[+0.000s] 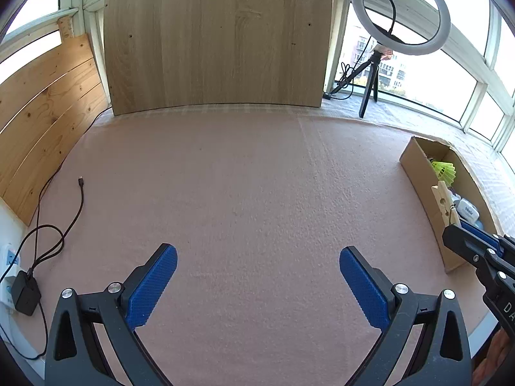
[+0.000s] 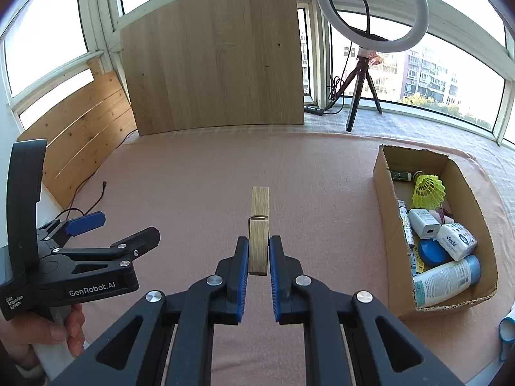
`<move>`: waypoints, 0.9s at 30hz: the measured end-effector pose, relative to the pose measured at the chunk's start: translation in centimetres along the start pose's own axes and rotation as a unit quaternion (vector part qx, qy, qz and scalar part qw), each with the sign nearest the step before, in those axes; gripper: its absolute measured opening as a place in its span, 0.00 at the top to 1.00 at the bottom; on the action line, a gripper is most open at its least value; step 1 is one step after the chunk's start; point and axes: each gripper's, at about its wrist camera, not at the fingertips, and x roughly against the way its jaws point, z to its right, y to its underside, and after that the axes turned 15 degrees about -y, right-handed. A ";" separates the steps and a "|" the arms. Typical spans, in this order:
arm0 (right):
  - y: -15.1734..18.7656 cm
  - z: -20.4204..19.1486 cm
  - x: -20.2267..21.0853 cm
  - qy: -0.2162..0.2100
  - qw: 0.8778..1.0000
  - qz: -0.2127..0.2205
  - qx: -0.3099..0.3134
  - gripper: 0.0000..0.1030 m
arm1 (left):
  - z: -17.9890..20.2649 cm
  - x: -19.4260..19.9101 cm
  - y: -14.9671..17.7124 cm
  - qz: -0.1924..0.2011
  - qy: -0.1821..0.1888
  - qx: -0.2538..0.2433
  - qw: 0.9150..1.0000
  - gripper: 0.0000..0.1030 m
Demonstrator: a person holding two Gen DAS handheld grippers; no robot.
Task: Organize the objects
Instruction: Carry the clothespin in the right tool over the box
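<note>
Wooden clothespin (image 2: 258,230) sits clamped in my right gripper (image 2: 258,257) above the bare pink cloth (image 2: 209,177), left gripper (image 1: 257,284) spread empty, with the nearly full cardboard box (image 2: 384,193) to the right awaiting this piece.

Both wrist views angle down over pink cloth (image 1: 244,173).

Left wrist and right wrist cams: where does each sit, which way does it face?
Left wrist: on the left gripper, looking forward and down at the pink cloth; its open fingers show, right gripper at right edge.
Right wrist: on the right gripper, same heading; fingers clamp a wooden clothespin; left gripper and a hand at left.
Shared: cardboard box, wood panel, ring light.
</note>
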 end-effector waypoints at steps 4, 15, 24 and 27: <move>-0.2 0.4 0.1 0.002 1.000 0.003 -0.003 0.89 | -0.1 -0.2 -0.2 -0.002 -0.002 -0.001 1.000 0.01; -0.8 3.9 1.7 0.023 0.999 0.023 -0.025 0.89 | 2.8 -0.4 -1.4 0.001 0.003 -0.026 1.000 0.01; -0.7 9.7 4.7 0.061 0.995 0.048 -0.059 0.89 | 8.3 0.2 -2.7 0.008 0.014 -0.068 0.998 0.01; -0.6 12.3 5.9 0.074 0.993 0.056 -0.077 0.89 | 10.5 0.5 -3.2 0.010 0.018 -0.081 0.996 0.01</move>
